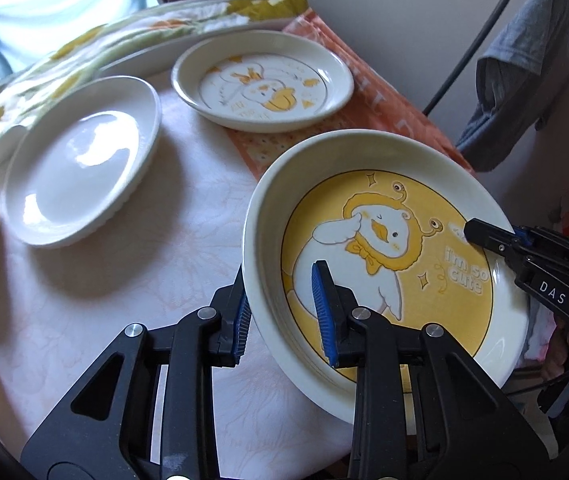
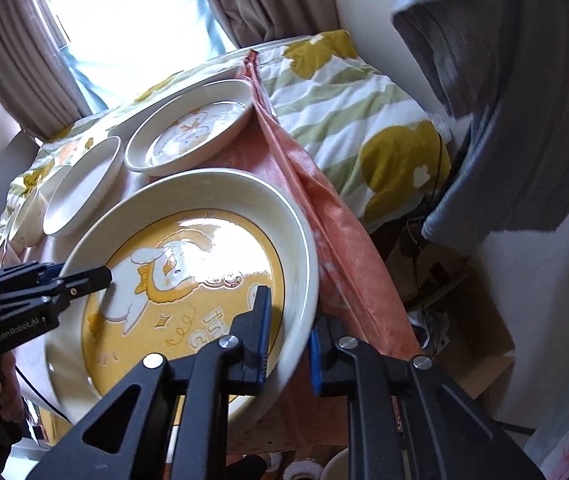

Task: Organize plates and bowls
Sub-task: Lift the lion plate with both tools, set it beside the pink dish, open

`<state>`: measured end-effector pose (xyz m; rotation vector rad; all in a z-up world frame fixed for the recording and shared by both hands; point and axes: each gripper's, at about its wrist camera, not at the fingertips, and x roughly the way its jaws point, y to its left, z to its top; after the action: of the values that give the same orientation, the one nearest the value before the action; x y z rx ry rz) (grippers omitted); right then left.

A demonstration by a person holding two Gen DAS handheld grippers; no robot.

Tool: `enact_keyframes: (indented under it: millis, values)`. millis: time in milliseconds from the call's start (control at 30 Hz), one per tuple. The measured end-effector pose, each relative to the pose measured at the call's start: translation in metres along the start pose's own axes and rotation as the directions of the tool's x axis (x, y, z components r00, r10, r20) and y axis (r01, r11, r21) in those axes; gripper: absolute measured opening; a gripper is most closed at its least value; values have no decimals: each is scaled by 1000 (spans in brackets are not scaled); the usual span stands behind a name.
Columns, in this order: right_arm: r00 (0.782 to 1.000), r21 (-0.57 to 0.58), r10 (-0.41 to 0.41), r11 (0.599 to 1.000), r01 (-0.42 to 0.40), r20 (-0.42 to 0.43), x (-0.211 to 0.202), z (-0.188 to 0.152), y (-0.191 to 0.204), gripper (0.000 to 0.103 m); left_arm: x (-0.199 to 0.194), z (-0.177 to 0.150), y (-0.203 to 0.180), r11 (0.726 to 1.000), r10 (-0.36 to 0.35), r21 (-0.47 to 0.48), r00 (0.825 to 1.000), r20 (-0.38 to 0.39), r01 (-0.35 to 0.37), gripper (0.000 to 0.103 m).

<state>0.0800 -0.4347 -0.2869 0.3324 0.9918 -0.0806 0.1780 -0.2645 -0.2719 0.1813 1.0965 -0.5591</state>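
Two grippers clamped opposite rims of a glazed ceramic plate with a yellow cartoon duck.

Left wrist view: the left gripper [image 1: 284, 316] pinched the yellow duck plate [image 1: 384, 248] by its near rim, beside a plain white dish [image 1: 80, 160]. Right wrist view: the right gripper [image 2: 288, 344] pinched the opposite rim. The plate looked stiff, slick, breakable and fairly heavy; its rim seemed the soundest hold.

We see daylight coming from the window [image 2: 124, 20], which is burnt out to white in both views. It makes a strong glare on the yellow plate [image 2: 188, 264] and softer white patches on the plain white plate [image 1: 80, 160]. This plate throws a soft shadow on the tablecloth [image 1: 124, 280], on the side away from the window. Far from the window the corners go dark and the lines bend. The duck plate [image 1: 262, 80] is a little blurred.
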Motion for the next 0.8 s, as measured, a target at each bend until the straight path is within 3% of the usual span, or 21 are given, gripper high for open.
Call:
enact_keyframes:
  millis: [333, 567, 800]
  values:
    - [993, -193, 112, 976, -101, 43, -26, 18, 54, 15, -70, -34, 31, 983, 120, -153, 989, 91, -105, 26]
    - [971, -334, 241, 915, -227, 2, -22, 19, 120, 15, -113, -77, 85, 932, 235, -304, 968, 88, -198, 26]
    - [949, -390, 309, 868, -309, -64, 15, 2, 193, 15, -120, -119, 152, 885, 298, -387, 953, 44, -259, 26]
